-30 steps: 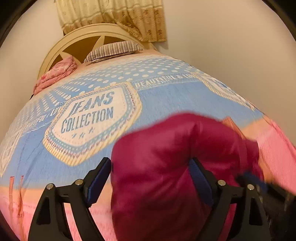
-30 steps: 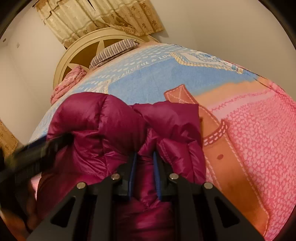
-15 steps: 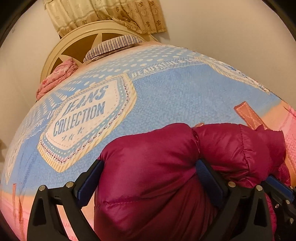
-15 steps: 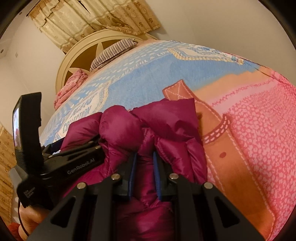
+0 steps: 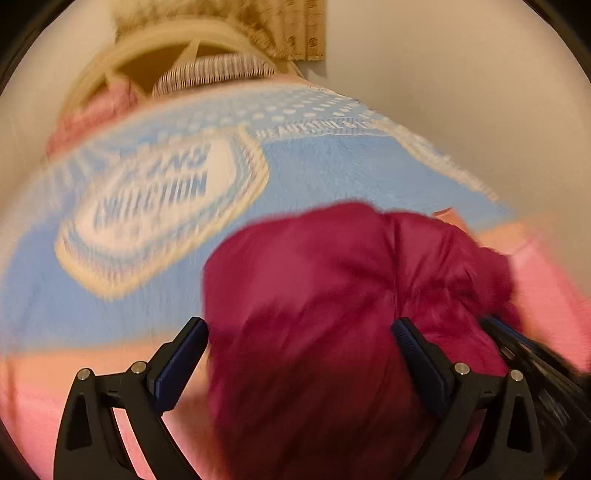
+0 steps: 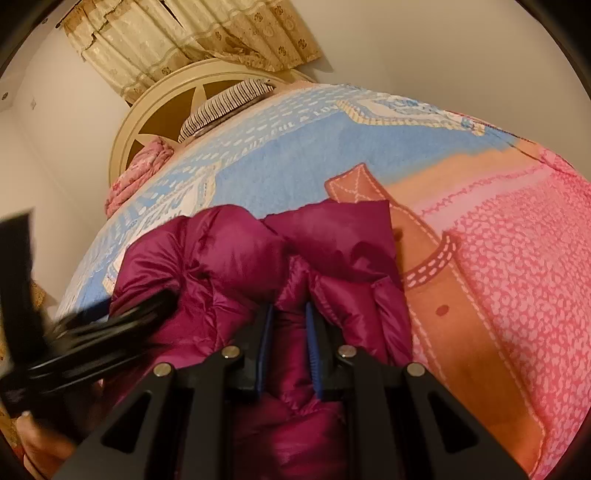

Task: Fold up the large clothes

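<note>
A magenta puffer jacket (image 5: 314, 277) lies bunched on the bed. My left gripper (image 5: 298, 326) hangs over it with its jaws wide, straddling the jacket's bulk without squeezing it; this view is blurred by motion. The right gripper (image 6: 288, 321) is shut on a narrow fold of the jacket (image 6: 229, 258) near its middle. In the right wrist view the left gripper (image 6: 92, 332) is a black blur at the jacket's left side, with a hand (image 6: 40, 443) under it. The right gripper's (image 5: 517, 347) dark fingers show at the right edge of the left wrist view.
The bedspread (image 6: 517, 277) is blue and pink, with a "JEANS COLLECTION" badge (image 5: 159, 206). A striped pillow (image 6: 225, 107) and a pink folded quilt (image 6: 140, 173) lie by the cream headboard (image 6: 147, 110) under a curtain (image 6: 184, 33). A wall runs along the bed's right.
The left gripper's jaws widened a little around the jacket. It swung up beside the jacket, then dropped again and now blurs. The right gripper kept still, shut on its fold.
</note>
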`<state>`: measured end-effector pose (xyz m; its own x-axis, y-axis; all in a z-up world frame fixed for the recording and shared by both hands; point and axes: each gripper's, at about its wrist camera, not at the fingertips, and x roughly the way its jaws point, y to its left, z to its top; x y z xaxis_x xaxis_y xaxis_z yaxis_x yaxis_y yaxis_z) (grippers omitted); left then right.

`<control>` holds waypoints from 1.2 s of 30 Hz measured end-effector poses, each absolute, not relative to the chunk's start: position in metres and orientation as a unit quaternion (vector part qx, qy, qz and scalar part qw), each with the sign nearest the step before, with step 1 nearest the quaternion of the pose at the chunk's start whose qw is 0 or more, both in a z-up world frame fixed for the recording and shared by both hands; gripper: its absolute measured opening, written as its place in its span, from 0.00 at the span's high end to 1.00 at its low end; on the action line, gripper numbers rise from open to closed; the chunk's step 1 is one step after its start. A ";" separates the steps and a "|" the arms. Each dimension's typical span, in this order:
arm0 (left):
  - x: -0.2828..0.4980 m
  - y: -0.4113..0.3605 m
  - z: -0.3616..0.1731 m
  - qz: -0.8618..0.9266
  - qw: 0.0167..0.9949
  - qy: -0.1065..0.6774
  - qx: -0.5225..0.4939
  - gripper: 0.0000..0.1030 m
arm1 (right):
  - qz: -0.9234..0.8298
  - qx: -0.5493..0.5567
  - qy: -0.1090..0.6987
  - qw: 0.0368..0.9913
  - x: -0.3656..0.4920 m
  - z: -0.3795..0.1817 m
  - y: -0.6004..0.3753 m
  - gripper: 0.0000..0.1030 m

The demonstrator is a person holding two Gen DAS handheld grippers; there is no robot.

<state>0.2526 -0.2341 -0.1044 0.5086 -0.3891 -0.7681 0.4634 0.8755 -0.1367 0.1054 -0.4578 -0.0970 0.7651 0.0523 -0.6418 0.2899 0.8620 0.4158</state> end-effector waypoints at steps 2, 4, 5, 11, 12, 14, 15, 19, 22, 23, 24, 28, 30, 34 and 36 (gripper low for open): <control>0.243 -0.204 -0.103 -0.254 0.860 0.442 -0.010 0.03 | -0.060 0.260 0.335 0.904 0.104 -0.096 -0.458 0.80; 0.229 -0.175 -0.101 -0.247 0.858 0.448 -0.039 0.03 | -0.054 0.274 0.340 0.898 0.104 -0.096 -0.462 0.80; 0.224 -0.166 -0.101 -0.242 0.859 0.450 -0.039 0.03 | -0.052 0.279 0.345 0.895 0.103 -0.093 -0.463 0.80; 0.195 -0.137 -0.090 -0.253 0.870 0.422 -0.020 0.03 | -0.025 0.281 0.317 0.906 0.063 -0.050 -0.457 0.37; 0.193 -0.134 -0.087 -0.259 0.871 0.416 -0.021 0.03 | -0.026 0.275 0.305 0.911 0.051 -0.042 -0.456 0.24; 0.192 -0.132 -0.083 -0.275 0.870 0.408 -0.030 0.03 | -0.031 0.270 0.284 0.920 0.025 -0.030 -0.459 0.16; 0.192 -0.132 -0.083 -0.280 0.869 0.407 -0.036 0.03 | -0.034 0.276 0.283 0.918 0.016 -0.029 -0.462 0.15; 0.201 -0.150 -0.092 -0.293 0.856 0.423 -0.058 0.03 | -0.043 0.277 0.328 0.902 0.024 -0.044 -0.468 0.15; 0.201 -0.161 -0.102 -0.309 0.841 0.438 -0.070 0.03 | -0.031 0.275 0.352 0.894 0.043 -0.067 -0.467 0.15; 0.202 -0.163 -0.106 -0.312 0.840 0.437 -0.072 0.03 | -0.020 0.285 0.358 0.889 0.046 -0.076 -0.468 0.15; 0.203 -0.165 -0.108 -0.314 0.840 0.436 -0.075 0.03 | -0.011 0.297 0.364 0.883 0.052 -0.088 -0.468 0.15; 0.214 -0.161 -0.124 -0.327 0.822 0.451 -0.121 0.03 | 0.002 0.304 0.354 0.885 0.056 -0.100 -0.469 0.14; 0.217 -0.160 -0.131 -0.330 0.815 0.453 -0.148 0.03 | 0.007 0.293 0.357 0.887 0.058 -0.102 -0.466 0.14; 0.208 -0.183 -0.128 -0.327 0.839 0.426 -0.088 0.03 | 0.014 0.253 0.372 0.893 0.063 -0.102 -0.453 0.14; 0.207 -0.188 -0.128 -0.331 0.838 0.429 -0.071 0.03 | 0.016 0.241 0.377 0.894 0.065 -0.101 -0.449 0.16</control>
